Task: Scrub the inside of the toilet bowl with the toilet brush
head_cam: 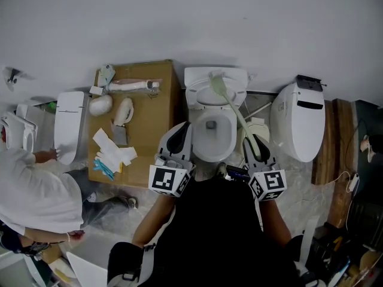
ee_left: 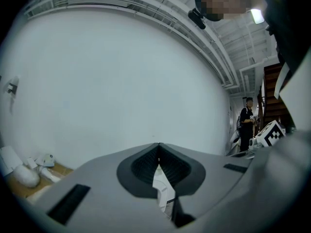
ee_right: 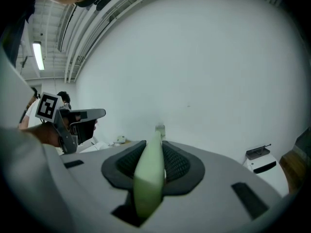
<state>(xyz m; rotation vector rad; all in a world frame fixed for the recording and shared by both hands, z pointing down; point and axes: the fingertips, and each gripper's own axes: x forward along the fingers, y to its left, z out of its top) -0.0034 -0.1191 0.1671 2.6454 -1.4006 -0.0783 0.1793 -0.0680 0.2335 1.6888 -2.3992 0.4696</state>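
- Head view: the toilet [head_cam: 198, 76] stands in the upper centre of the frame with its bowl open toward you.
- Your right gripper [head_cam: 254, 143], right of centre, holds the toilet brush [head_cam: 234, 109]. The pale green handle slants up and left from the gripper across the right side of the bowl. The brush head lies over the back of the toilet, near the tank.
- Your left gripper [head_cam: 181, 131] sits just beside the left rim of the bowl; whether it touches cannot be told here.
- A cardboard box [head_cam: 160, 109] with small white items on it stands left of the toilet. A second toilet [head_cam: 298, 127] stands at the right, and a person in white [head_cam: 30, 196] crouches at lower left.
- Left gripper view: your left gripper [ee_left: 158, 150] has its jaws closed tip to tip with nothing held. Only a thin white sliver shows lower down between them.
- It faces a plain white wall [ee_left: 112, 76], with a person in black [ee_left: 246, 124] at the far right of the frame.
- Right gripper view: your right gripper [ee_right: 158, 152] is clamped on the handle of the toilet brush [ee_right: 149, 176]. The handle runs up the middle of the frame between the pads, and the bristle tip shows just above them against the wall.
- Your other gripper's marker cube [ee_right: 48, 106] shows at the left edge.
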